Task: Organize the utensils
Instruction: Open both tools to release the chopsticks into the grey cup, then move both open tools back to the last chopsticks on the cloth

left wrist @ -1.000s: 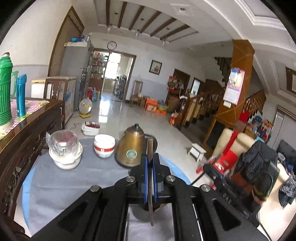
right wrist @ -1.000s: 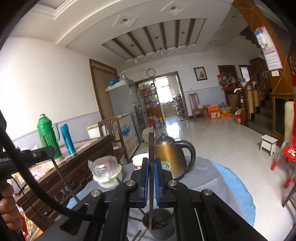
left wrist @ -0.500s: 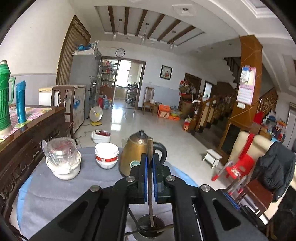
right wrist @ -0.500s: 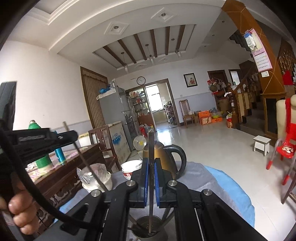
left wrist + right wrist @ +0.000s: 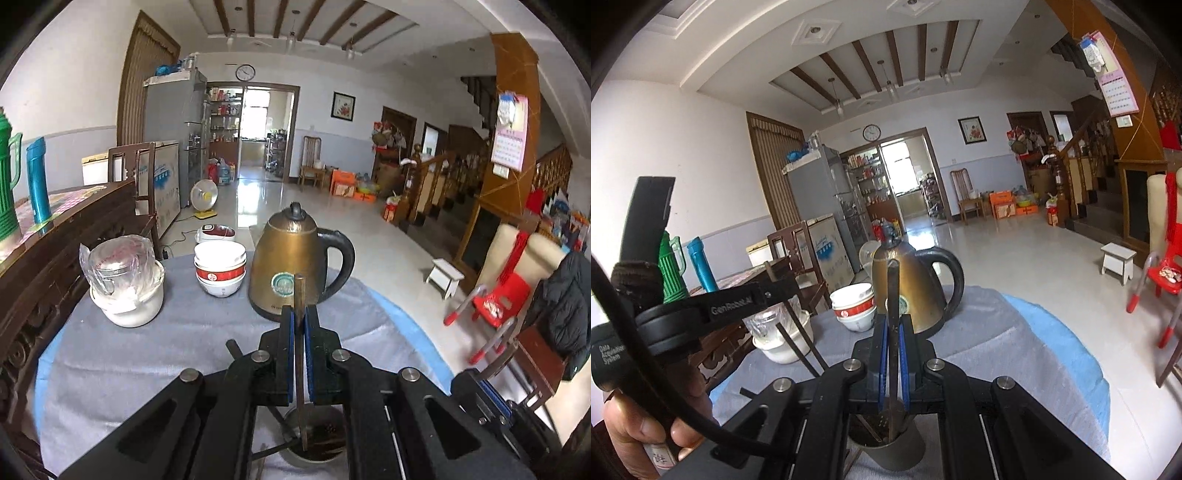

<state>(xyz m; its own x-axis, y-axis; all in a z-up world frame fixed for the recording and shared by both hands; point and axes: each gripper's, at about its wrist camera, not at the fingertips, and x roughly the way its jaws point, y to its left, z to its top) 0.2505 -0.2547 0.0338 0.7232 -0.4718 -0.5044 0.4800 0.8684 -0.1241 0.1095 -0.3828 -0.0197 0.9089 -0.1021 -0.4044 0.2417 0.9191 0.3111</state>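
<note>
My left gripper (image 5: 299, 312) is shut on a brown chopstick (image 5: 298, 291) that stands nearly upright. Its lower end reaches into the metal cup (image 5: 314, 458) just below my fingers. My right gripper (image 5: 893, 319) is shut on a darker chopstick (image 5: 893, 288), also upright, with its lower end inside the same cup (image 5: 886, 461). A few other sticks lean in the cup. In the right wrist view the left gripper (image 5: 779, 286) comes in from the left, held by a hand (image 5: 639, 432). The right gripper (image 5: 476, 380) shows at the lower right of the left wrist view.
On the round table's grey cloth (image 5: 166, 343) stand a brass kettle (image 5: 291, 258), stacked white bowls (image 5: 220, 269) and a white pot (image 5: 127, 299) with a bagged glass. A dark wooden sideboard (image 5: 55, 258) flanks the left. A loose stick (image 5: 260, 461) lies beside the cup.
Both grippers have come down with their chopsticks. The left one also moved sideways over the cup, which now shows beneath it. Both chopstick ends now sit inside the cup.
</note>
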